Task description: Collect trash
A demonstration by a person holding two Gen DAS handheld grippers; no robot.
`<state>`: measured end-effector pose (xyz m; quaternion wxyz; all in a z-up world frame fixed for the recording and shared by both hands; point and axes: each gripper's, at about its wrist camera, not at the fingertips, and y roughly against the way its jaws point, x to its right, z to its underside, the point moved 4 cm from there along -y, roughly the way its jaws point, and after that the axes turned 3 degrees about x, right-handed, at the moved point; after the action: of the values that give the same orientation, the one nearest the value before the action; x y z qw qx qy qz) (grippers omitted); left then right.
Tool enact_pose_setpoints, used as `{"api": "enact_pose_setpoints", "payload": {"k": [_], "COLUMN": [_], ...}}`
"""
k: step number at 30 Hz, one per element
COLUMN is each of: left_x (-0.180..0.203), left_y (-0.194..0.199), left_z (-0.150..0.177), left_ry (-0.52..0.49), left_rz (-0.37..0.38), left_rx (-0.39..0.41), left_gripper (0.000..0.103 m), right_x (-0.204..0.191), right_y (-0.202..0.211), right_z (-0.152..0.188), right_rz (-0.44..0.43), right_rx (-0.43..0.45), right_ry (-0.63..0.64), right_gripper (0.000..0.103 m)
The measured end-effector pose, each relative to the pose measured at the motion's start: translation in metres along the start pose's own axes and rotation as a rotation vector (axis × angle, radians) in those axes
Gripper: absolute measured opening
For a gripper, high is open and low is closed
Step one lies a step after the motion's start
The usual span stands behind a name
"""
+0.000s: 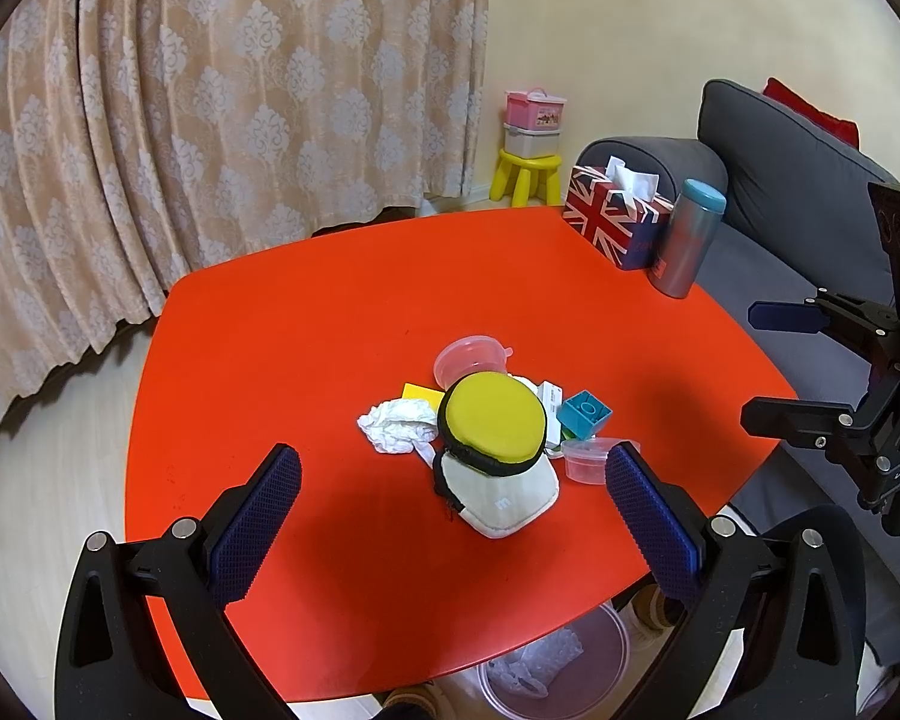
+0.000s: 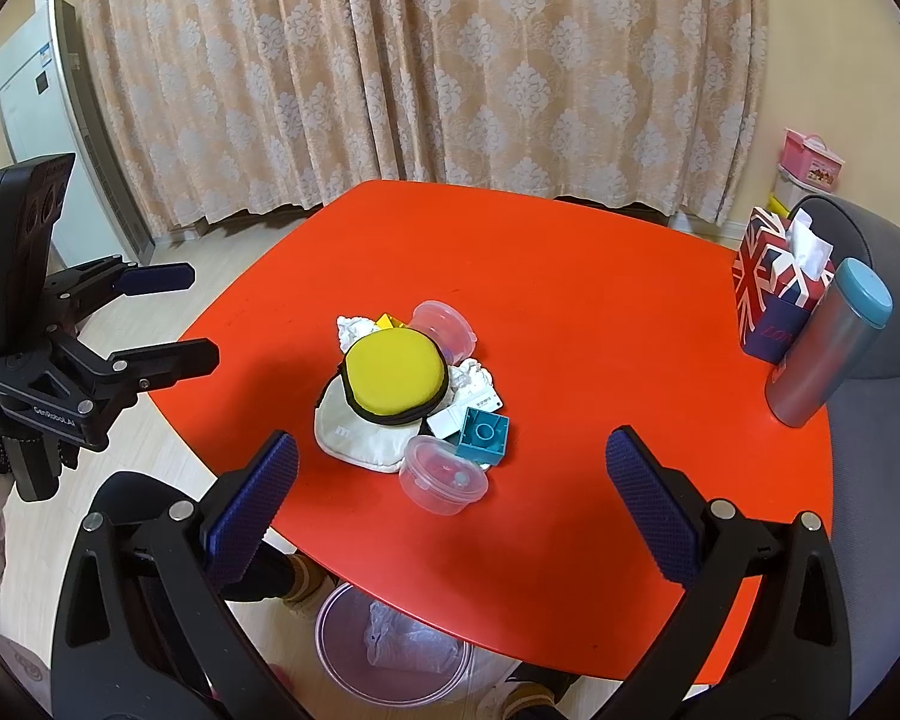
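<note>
Both grippers (image 1: 453, 525) (image 2: 453, 516) wide open, empty, above the pile (image 1: 489, 426), bin (image 2: 393, 648) underneath table edge for drops.

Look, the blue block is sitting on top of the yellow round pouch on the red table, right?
Not quite. The blue block sits on the red table beside the yellow round pouch, not on top of it. The right wrist view shows the pouch's top bare.
</note>
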<state>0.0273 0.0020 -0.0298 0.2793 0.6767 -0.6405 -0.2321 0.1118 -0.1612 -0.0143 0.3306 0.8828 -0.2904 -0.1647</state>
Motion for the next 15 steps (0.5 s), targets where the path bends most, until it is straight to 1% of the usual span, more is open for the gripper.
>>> {"api": "enact_pose_setpoints", "payload": {"k": [15], "left_x": [0.0003], "left_y": [-0.0005], "left_z": [-0.0004], "left_ry": [0.002], "left_rz": [0.0], "left_rx": [0.001], "left_gripper": [0.097], "right_x": [-0.0022], "right_y": [-0.0018], "right_z": [0.0009], "right_rz": [-0.002], "right_rx": [-0.005], "right_ry": [0.003], "right_gripper": [0.1]}}
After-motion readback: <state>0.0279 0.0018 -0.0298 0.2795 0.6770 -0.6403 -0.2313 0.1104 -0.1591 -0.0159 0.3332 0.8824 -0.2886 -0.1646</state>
